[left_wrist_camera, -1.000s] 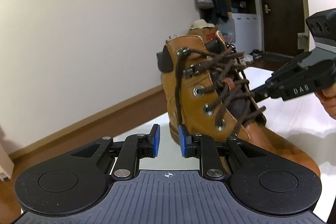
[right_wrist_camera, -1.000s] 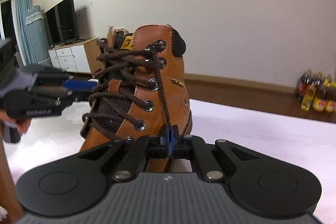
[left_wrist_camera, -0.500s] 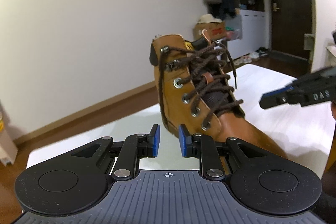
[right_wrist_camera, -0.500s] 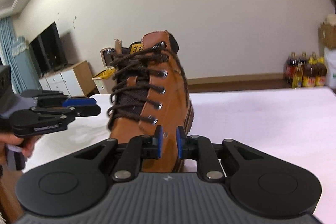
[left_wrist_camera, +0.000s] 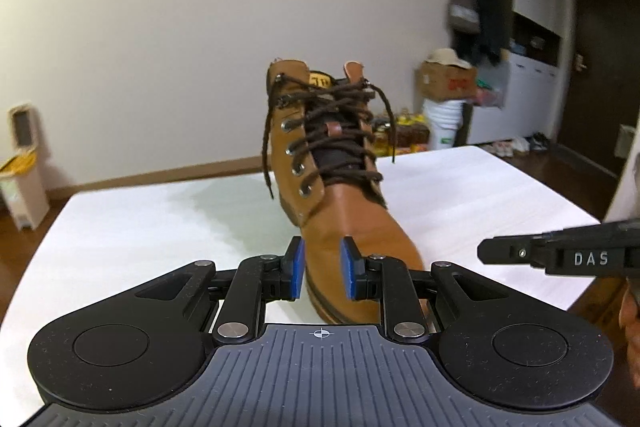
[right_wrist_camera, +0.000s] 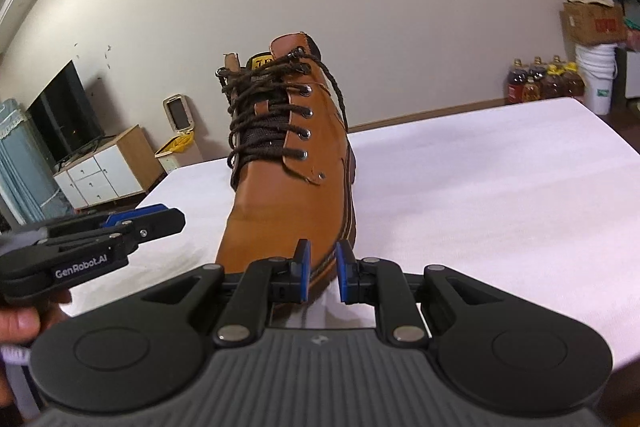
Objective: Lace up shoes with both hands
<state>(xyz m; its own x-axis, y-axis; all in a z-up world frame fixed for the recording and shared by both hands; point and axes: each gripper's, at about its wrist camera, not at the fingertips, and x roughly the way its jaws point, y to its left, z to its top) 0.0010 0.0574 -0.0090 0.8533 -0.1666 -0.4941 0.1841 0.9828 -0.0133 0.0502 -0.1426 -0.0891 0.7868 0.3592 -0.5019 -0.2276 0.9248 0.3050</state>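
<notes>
Left gripper (left_wrist_camera: 322, 269) pads parted, nothing pinched; boot (left_wrist_camera: 340, 219) toe partly hidden behind them. Right gripper (right_wrist_camera: 322, 275) likewise released, empty; a second ago it clenched the lace (right_wrist_camera: 334, 89). Boot upright on white table (right_wrist_camera: 500, 179), now farther off. Lace ends dangle free. Background shelving blurred.

The tall tan leather lace-up boot (left_wrist_camera: 332, 187) stands alone on the white worktop (left_wrist_camera: 160, 227), with bare surface open on both its sides. Dark brown lace ends (left_wrist_camera: 266, 147) dangle loose down each flank, well apart from the left claw (left_wrist_camera: 322, 269) and right claw (right_wrist_camera: 322, 273).
</notes>
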